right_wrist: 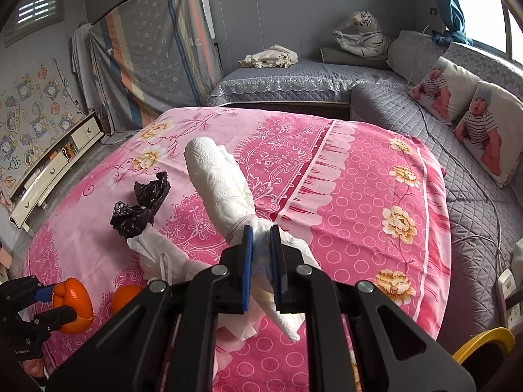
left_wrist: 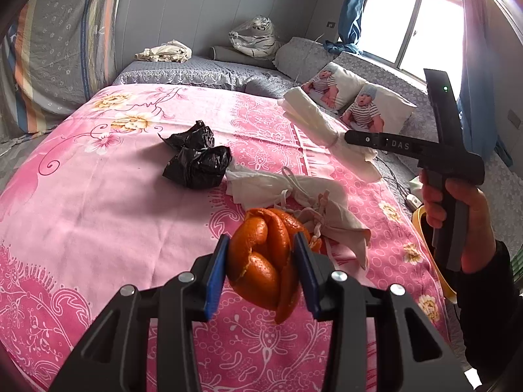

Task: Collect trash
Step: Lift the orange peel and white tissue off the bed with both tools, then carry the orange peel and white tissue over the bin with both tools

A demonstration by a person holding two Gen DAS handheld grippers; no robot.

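Orange peel [left_wrist: 261,261], black bag [left_wrist: 196,160], white tissue [right_wrist: 222,183], pink floral cloth [left_wrist: 98,196]

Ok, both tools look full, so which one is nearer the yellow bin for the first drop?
Right. The right tool, clamped on the paper wad, has the yellow bin just beside it. The left tool, gripping orange peel, sits farther away.

Orange peel [left_wrist: 263,263]: curled, bright orange, one clump; raised off the pink cloth [left_wrist: 98,196], pinched between two blue pads.
Tissue roll [right_wrist: 222,189]: white, embossed, twisted at the neck; held in the air, pointing away.
Black bag [left_wrist: 197,160]: crumpled, glossy; lying mid-cloth.
White tissues [left_wrist: 271,189]: crumpled, with a string; beside the black bag, touching it.
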